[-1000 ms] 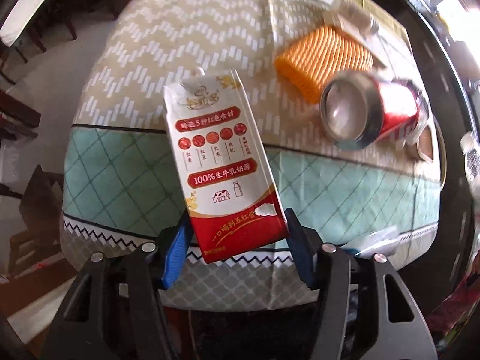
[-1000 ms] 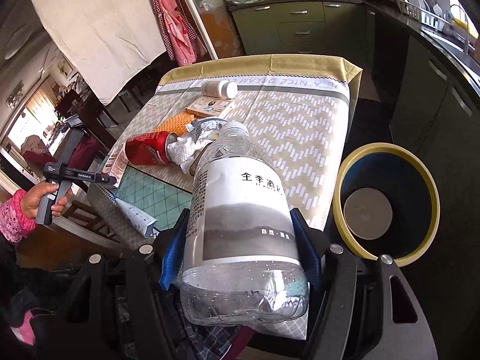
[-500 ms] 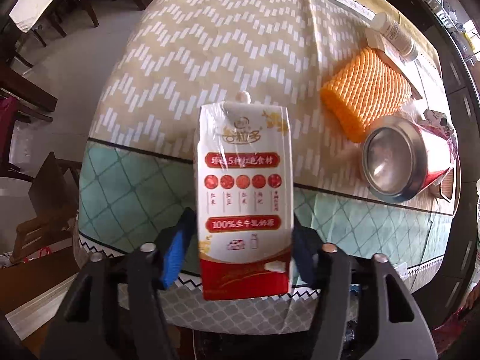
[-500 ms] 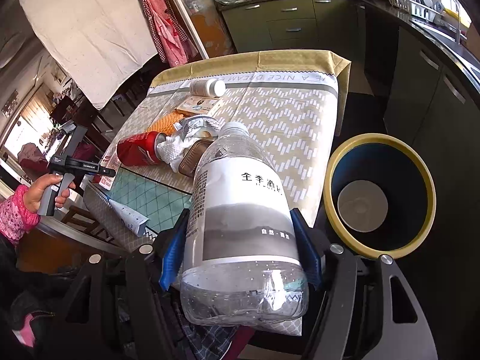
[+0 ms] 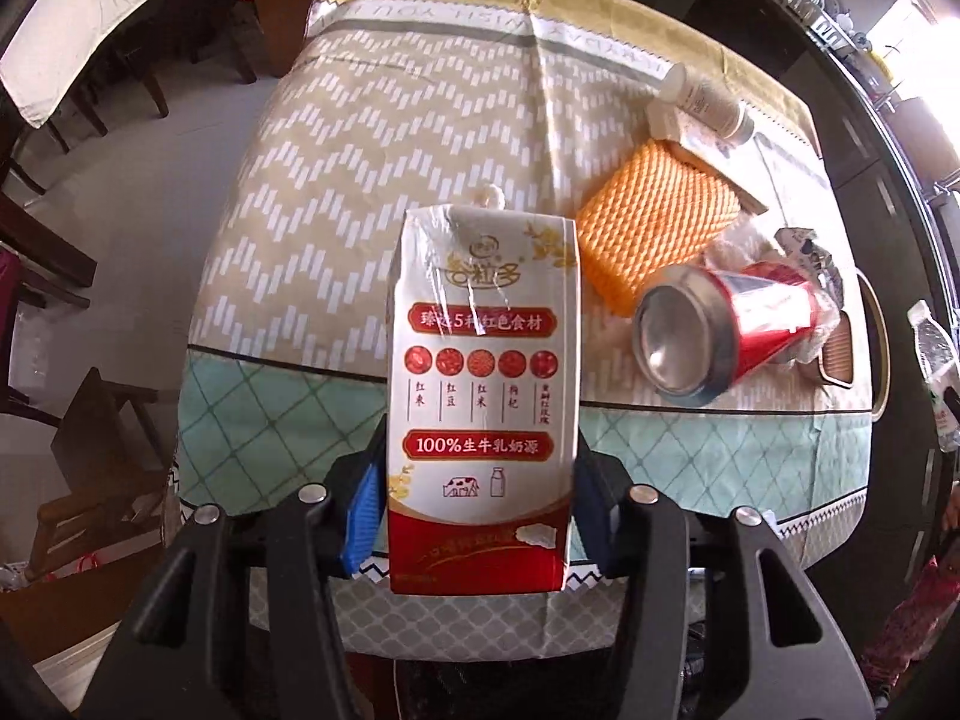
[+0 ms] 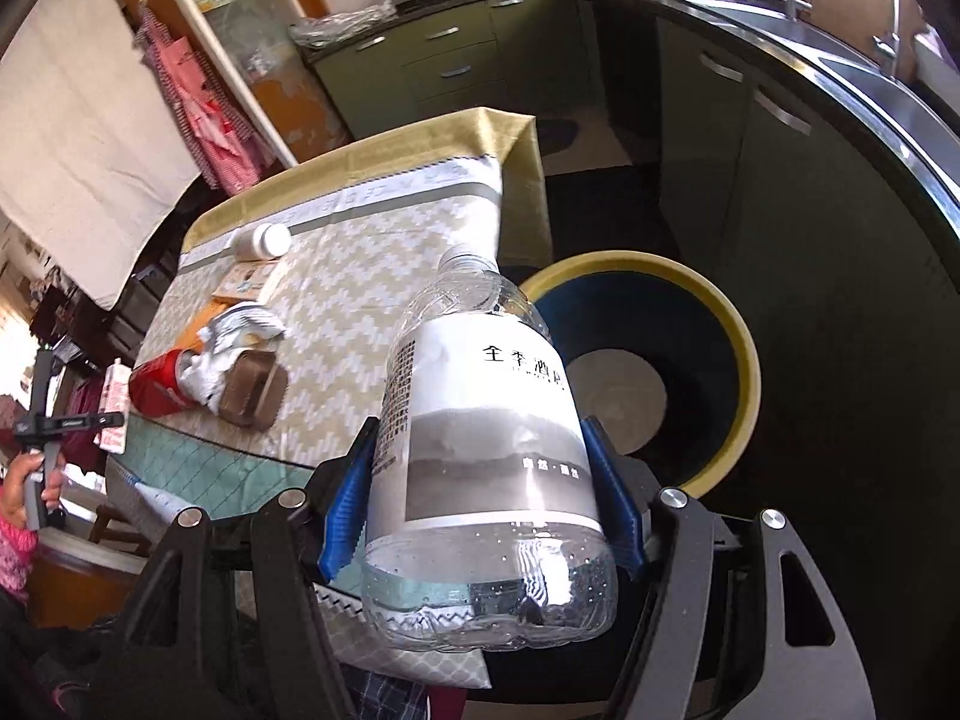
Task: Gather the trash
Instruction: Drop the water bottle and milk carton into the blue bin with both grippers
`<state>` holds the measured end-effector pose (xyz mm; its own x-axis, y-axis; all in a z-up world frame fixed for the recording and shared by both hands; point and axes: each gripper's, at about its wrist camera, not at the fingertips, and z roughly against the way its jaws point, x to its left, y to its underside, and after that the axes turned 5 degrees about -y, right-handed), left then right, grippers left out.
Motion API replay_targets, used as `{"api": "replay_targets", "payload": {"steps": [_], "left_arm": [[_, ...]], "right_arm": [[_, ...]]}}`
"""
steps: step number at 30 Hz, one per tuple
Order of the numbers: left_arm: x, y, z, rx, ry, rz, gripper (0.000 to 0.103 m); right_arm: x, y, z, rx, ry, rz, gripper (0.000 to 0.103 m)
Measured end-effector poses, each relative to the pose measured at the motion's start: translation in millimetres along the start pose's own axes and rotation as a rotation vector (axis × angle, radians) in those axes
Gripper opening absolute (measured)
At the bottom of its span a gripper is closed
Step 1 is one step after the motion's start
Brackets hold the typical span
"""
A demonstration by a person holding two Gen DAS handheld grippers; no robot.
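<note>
A red-and-white milk carton [image 5: 483,390] stands upright between the blue pads of my left gripper [image 5: 480,486], which is shut on its lower half and holds it above the table's near edge. In the right wrist view my right gripper [image 6: 486,498] is shut on a clear plastic bottle [image 6: 486,420] with a grey-and-white label. The bottle's neck points at the near rim of a yellow-rimmed dark blue bin [image 6: 744,372] on the floor beside the table. A red can [image 5: 738,324] lies on its side on the cloth.
On the patterned tablecloth [image 5: 390,138] lie an orange foam net [image 5: 654,228], a white pill bottle [image 5: 702,99], a flat box [image 5: 690,132], crumpled paper [image 6: 234,336] and a brown tray [image 6: 252,393]. Dark kitchen cabinets [image 6: 810,210] stand behind the bin. Chairs [image 5: 102,468] flank the table's left side.
The left gripper has risen with the carton, which went from tilted to straight between the pads. The right gripper has swung with the bottle toward the bin, which now lies right behind it.
</note>
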<state>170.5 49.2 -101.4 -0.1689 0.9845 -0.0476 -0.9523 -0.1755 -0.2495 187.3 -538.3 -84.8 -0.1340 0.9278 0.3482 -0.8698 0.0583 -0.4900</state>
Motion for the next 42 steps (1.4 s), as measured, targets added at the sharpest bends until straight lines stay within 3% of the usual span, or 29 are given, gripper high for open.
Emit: {"api": "replay_targets", "payload": {"steps": [7, 14, 21, 30, 36, 42], "left_arm": [[-30, 7, 40, -0.078, 0.050, -0.073, 0.051], [-96, 9, 61, -0.088, 0.124, -0.227, 0.051], [-202, -1, 69, -0.084, 0.198, -0.458, 0.051], [-395, -11, 44, -0.044, 0.350, -0.766, 0.051], [-503, -25, -16, 0.012, 0.335, -0.817, 0.051], [-560, -36, -72, 0.059, 0.276, -0.818, 0.054]], "right_arm": [[-58, -17, -49, 0.045, 0.115, -0.132, 0.065], [-111, -27, -84, 0.010, 0.124, -0.260, 0.071], [-101, 1, -25, -0.100, 0.035, -0.282, 0.071], [-82, 65, 54, -0.229, 0.000, -0.257, 0.075], [-89, 103, 82, -0.250, 0.023, -0.308, 0.075], [-95, 124, 100, -0.259, 0.049, -0.339, 0.078]]}}
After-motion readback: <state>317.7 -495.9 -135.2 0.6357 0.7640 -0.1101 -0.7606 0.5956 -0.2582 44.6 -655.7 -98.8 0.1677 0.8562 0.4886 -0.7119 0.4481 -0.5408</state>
